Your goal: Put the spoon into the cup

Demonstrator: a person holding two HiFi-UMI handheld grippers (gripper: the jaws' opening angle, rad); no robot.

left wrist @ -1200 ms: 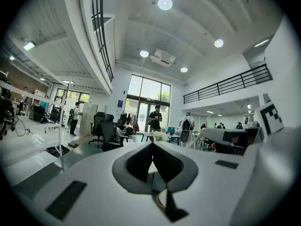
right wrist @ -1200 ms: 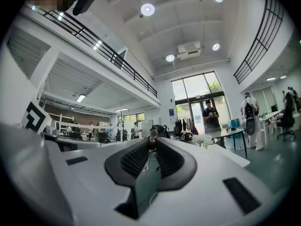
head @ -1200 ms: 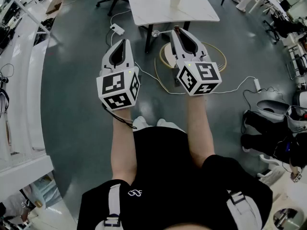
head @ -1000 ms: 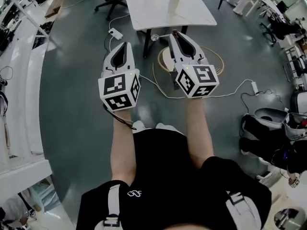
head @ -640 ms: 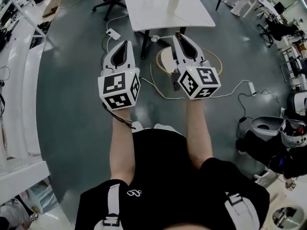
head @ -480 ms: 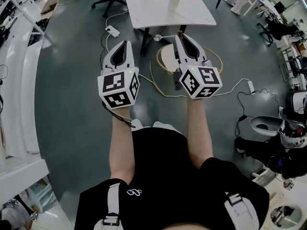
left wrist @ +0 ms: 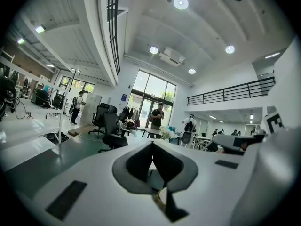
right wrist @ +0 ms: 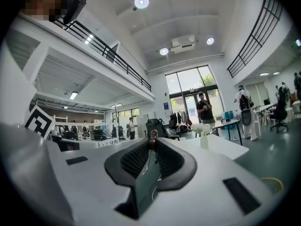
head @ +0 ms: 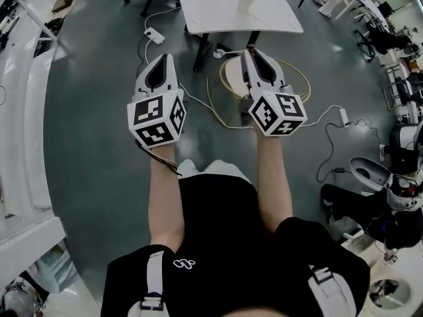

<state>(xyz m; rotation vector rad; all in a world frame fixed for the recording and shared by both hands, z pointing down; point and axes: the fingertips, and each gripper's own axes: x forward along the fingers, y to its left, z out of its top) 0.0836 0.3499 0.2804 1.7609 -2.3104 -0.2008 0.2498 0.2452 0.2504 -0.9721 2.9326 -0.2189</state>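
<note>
Head view: on the person's head, facing steeply down to the floor (head: pixel 92 150), with the worktop (head: pixel 225 5) at the far edge.
Left gripper view: on the left gripper (left wrist: pixel 151 144), level, close along its jaws.
Right gripper view: likewise on the right gripper (right wrist: pixel 151 144).
Shared: both gripper views show the far glazed entrance (left wrist: pixel 150 91); head and right gripper views show the worktop.

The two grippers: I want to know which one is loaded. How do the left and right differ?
The left gripper is empty, while the right gripper pinches a small brown thing at its tips. The left gripper's jaws meet at the tip; the right gripper's are slightly parted round that thing. Both are held side by side, pointing forward toward the white table.
</note>
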